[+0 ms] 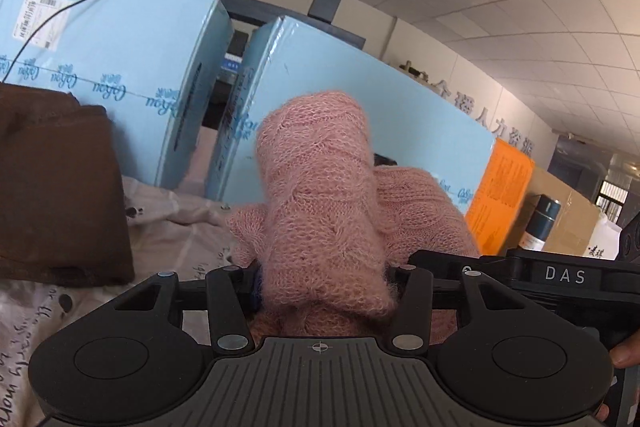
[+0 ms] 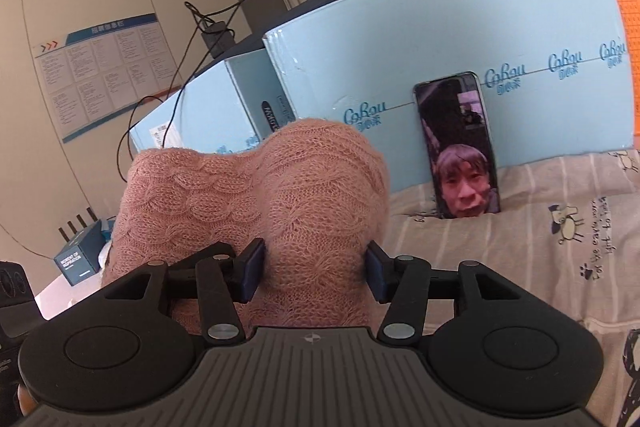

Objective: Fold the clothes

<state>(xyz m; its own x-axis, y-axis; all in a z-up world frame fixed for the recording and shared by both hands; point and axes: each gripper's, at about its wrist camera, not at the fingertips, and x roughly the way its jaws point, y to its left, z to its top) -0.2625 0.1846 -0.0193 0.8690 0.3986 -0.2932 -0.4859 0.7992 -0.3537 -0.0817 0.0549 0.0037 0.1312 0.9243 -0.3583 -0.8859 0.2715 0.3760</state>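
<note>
Left claw (image 1: pixel 326 283) and right claw (image 2: pixel 316 273) each pinched a bunched fold of the pink sweater (image 2: pixel 280 195), held raised above the printed sheet (image 2: pixel 520 247), before blue boxes (image 2: pixel 440 39).

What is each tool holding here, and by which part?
Both hold the pink knitted sweater. The right tool and the left tool each clamp a bunched fold of the knit; which part of the garment cannot be told.
</note>
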